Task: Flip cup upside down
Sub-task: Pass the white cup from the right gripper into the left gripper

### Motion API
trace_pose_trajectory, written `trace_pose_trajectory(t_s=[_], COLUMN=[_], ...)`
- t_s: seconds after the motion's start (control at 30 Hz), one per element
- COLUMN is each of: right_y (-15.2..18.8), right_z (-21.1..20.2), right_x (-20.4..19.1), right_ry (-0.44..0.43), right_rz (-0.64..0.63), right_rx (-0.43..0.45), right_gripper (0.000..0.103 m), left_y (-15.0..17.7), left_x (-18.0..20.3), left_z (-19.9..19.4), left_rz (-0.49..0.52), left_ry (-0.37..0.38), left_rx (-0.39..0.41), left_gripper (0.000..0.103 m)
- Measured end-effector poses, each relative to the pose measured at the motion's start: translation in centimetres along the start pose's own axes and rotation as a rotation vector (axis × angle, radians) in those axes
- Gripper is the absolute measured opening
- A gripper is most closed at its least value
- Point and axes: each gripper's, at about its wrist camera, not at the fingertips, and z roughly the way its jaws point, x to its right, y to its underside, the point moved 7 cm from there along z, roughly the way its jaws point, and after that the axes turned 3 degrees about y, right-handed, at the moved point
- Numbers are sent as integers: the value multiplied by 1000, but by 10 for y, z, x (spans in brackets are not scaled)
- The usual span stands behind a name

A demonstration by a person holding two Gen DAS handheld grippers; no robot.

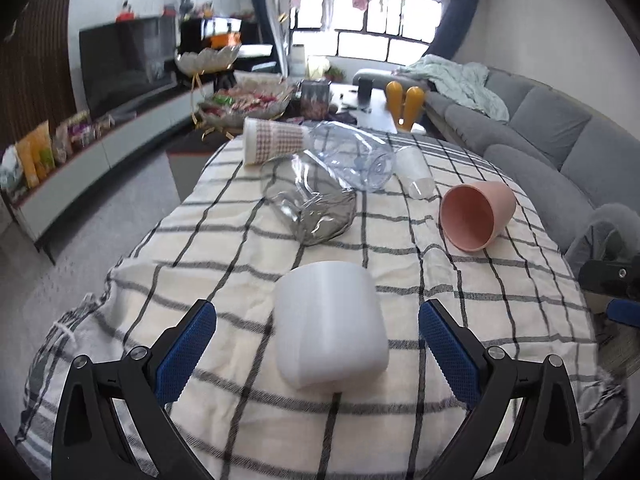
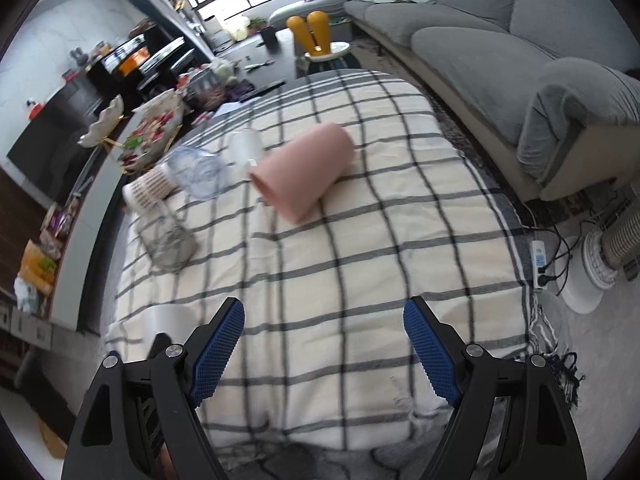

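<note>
A white cup (image 1: 330, 320) stands upside down on the checked tablecloth (image 1: 500, 300), between the open fingers of my left gripper (image 1: 318, 320), which do not touch it. Its top also shows in the right wrist view (image 2: 166, 318), left of my right gripper (image 2: 324, 316), which is open and empty above the cloth. A pink cup (image 1: 476, 214) lies on its side farther back; it also shows in the right wrist view (image 2: 304, 170). A grey glass cup (image 1: 312, 204), a clear blue cup (image 1: 352, 156), a patterned paper cup (image 1: 272, 140) and a small clear cup (image 1: 414, 172) also lie on their sides.
A grey sofa (image 1: 540, 132) runs along the right of the table. A heater and a power strip (image 2: 538, 258) sit on the floor at the right. A TV cabinet (image 1: 120, 72) with snacks lines the left wall. A low table with yellow objects (image 1: 404, 104) stands behind.
</note>
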Motion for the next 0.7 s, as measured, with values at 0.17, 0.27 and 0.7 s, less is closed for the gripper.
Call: trace_pose_trajectory(t_s=[0.17, 0.27, 0.7], right_y=[-1, 1, 6], right_z=[10, 12, 20], right_x=[13, 14, 20], right_ry=[42, 43, 57], right_rz=[-18, -27, -13], right_rx=[58, 68, 43], right_gripper=[82, 82, 82], left_y=[11, 14, 27], left_x=[12, 16, 11], left_z=[9, 12, 31], left_rz=[69, 77, 7], left_ry=[-31, -40, -60], left_rx=[23, 38, -5], left_gripper=[102, 102, 69])
